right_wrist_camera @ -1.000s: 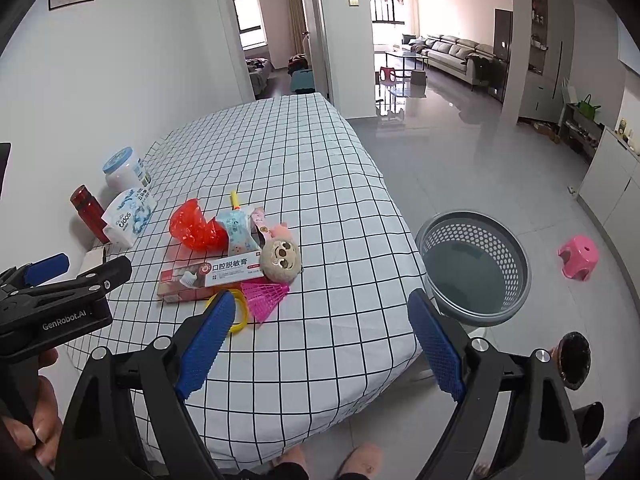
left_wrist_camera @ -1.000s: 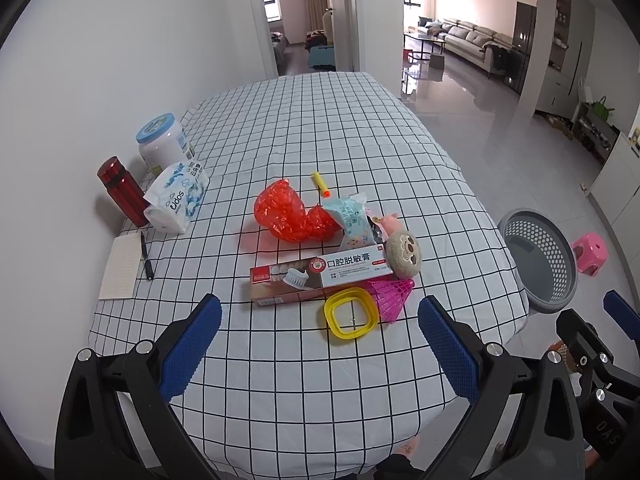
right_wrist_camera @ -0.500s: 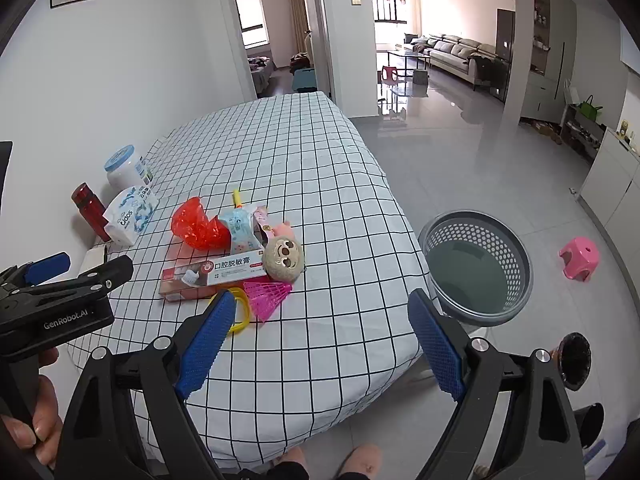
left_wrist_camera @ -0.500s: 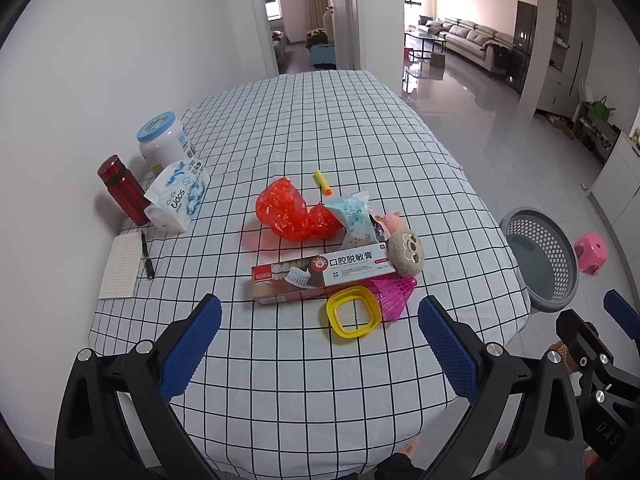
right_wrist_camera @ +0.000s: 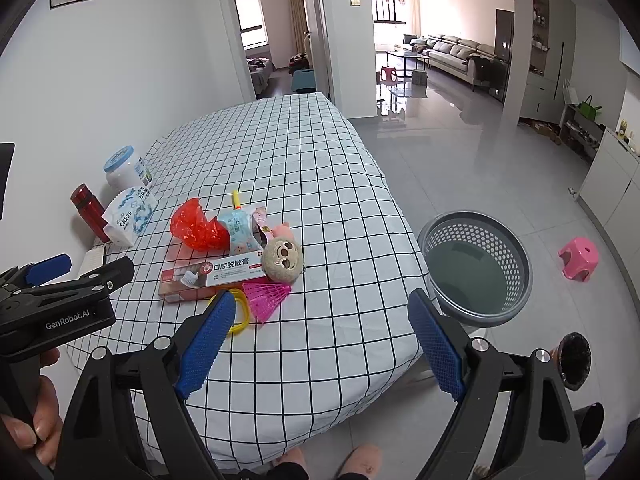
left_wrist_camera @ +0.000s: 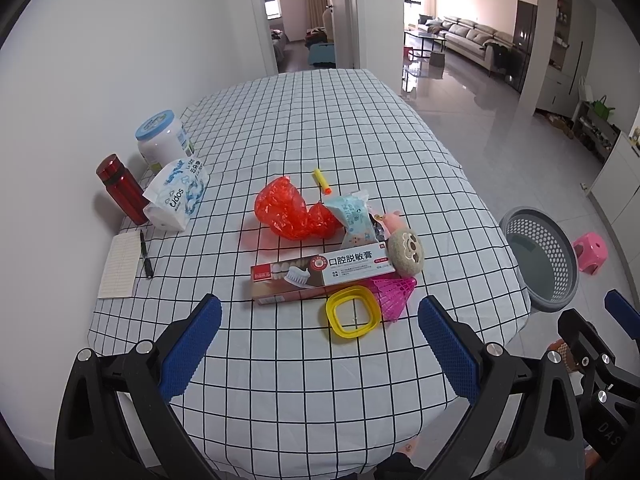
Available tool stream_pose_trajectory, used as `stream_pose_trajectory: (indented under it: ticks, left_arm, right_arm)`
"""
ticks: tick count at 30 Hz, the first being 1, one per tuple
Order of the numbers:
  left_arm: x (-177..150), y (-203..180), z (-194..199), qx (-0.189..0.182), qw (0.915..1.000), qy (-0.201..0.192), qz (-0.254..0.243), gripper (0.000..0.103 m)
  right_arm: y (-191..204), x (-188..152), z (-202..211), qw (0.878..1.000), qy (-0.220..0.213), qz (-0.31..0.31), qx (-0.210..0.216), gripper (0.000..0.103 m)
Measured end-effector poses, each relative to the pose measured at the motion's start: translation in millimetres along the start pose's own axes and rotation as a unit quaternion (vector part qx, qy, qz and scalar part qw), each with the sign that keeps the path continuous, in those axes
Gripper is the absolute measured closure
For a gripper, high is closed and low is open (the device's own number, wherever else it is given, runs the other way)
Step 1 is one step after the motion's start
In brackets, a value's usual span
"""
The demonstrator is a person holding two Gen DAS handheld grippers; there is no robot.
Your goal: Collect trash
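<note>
- Left gripper (left_wrist_camera: 320,344): blue-padded jaws spread wide, holding nothing, above the near part of the black-and-white checked tablecloth (left_wrist_camera: 280,380).
- Right gripper (right_wrist_camera: 320,340): jaws likewise spread, empty, over the table's near right corner.
- Trash cluster at mid-table: crumpled red plastic bag (left_wrist_camera: 290,214), long toothpaste carton (left_wrist_camera: 320,276), yellow square plastic ring (left_wrist_camera: 353,316), pink mesh piece (left_wrist_camera: 394,292).
- Grey perforated plastic basket (right_wrist_camera: 478,268): on the floor, just beside the table's right edge.

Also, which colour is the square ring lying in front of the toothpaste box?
The square ring is yellow; it shows best in the left wrist view, touching the toothpaste box.
</note>
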State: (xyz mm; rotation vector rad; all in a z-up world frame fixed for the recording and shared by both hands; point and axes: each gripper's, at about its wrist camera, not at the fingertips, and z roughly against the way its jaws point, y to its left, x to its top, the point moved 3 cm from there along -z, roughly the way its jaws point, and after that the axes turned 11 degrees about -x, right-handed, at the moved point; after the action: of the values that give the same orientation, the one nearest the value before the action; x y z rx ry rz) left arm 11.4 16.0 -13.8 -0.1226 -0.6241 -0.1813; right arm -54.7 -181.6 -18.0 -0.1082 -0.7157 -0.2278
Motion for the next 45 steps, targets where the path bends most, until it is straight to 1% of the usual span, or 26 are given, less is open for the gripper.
stream_pose_trajectory:
  ticks: [2, 22, 28, 30, 33, 38, 42, 45]
  left_arm:
    - [2, -5, -3, 0.001, 1.0000, 0.000, -0.001, 0.006]
    - [3, -4, -6, 0.001, 1.0000, 0.005, 0.001, 0.006]
    - [2, 6, -12, -0.002, 0.9999, 0.013, 0.007, 0.006]
    - [-1, 12, -17, 0.001, 0.9998, 0.017, 0.012, 0.006]
    - [-9, 26, -30, 0.014, 0.9994, 0.029, 0.014, 0.006]
    - [-22, 64, -59, 0.027, 0.9974, 0.055, 0.038, 0.006]
    - [-27, 90, -81, 0.043, 0.9960, 0.062, 0.048, 0.006]
    - [-28, 102, -100, 0.046, 0.9957, 0.066, 0.046, 0.006]
  right_arm:
    - [0, 0, 0, 1.000, 0.000, 0.000, 0.000, 0.019]
    - [6, 1, -4, 1.000, 0.003, 0.001, 0.004, 0.019]
    - [11, -1, -11, 1.000, 0.011, 0.002, 0.014, 0.019]
    - [15, -5, -19, 1.000, 0.022, 0.002, 0.023, 0.019]
    - [22, -13, -34, 0.999, 0.040, 0.003, 0.032, 0.019]
    - [36, -26, -67, 0.997, 0.065, 0.008, 0.041, 0.019]
    - [49, -28, -96, 0.996, 0.078, 0.005, 0.048, 0.019]
    - [59, -25, -119, 0.995, 0.082, 0.001, 0.051, 0.019]
